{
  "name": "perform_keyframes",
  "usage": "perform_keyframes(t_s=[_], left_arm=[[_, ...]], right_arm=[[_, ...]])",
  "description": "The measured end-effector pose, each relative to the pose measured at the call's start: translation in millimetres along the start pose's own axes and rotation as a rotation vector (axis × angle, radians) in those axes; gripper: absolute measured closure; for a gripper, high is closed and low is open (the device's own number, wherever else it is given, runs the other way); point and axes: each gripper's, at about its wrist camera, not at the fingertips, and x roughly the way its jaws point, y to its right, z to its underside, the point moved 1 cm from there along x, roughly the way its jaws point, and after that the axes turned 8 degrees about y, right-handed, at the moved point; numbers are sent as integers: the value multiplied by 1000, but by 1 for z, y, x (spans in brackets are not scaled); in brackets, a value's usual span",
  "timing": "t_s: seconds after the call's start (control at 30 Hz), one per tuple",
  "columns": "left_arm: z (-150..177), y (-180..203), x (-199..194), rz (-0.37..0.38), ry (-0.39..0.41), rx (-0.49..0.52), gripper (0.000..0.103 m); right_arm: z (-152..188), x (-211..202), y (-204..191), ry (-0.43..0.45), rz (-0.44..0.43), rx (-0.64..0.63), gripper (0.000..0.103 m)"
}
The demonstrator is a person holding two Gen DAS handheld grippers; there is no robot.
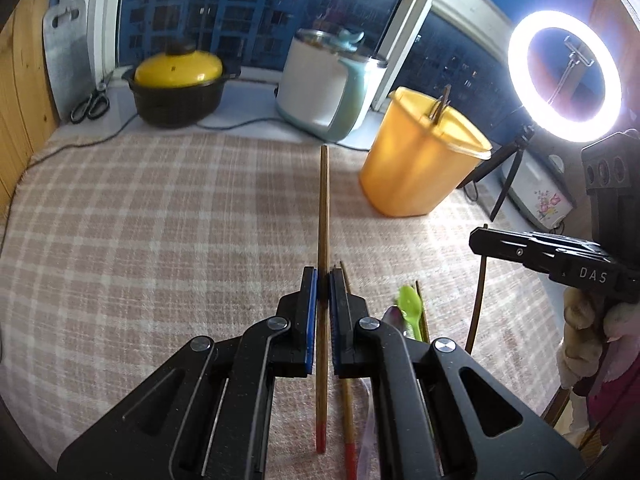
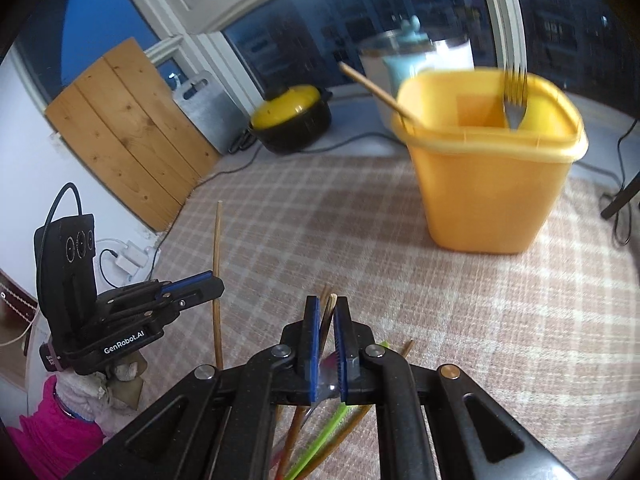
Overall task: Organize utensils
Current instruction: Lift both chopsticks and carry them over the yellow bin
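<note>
Table (image 1: 140, 220): checked cloth under both my claws, with the loose utensils lying near me at six o'clock.
Tub (image 1: 420, 160): yellow, at one o'clock from my left claw and at one o'clock from my right; a fork (image 2: 514, 96) and a chopstick (image 2: 376, 90) already stand in it, so I judge the sorting begun, not finished.
Left claw (image 1: 323, 280): clenched on one long chopstick (image 1: 323, 208), which points toward twelve o'clock, its red tip at six.
Right claw (image 2: 327, 312): clenched on a thin wooden stick (image 2: 330, 308); from the left view it hangs down from the pads.
Still to do: a green plastic spoon (image 1: 410, 304), more chopsticks (image 1: 347, 412) and something clear and plastic lie on the cloth at five o'clock.
Writing: "DAS" on my right claw's body, "GenRobot.AI" on my left claw's side.
</note>
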Motion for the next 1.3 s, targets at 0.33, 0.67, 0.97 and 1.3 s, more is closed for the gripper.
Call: perform_keyframes(t_s=[0.33,0.67,0.97,1.3], left_arm=[[-12,18,-25,18,58,40,99],[-27,37,-37,61,102,74,99],[-52,59,-39,108,152,105,99],[-84,91,-37,160,207,136,99]], right_arm=[[-10,-41,-16,110,37,-81,102],[-19,-68,-16,180,86,-124,102],[-39,-97,-9,262,127,-132,102],[-63,-122,1,338,169,-132,102]])
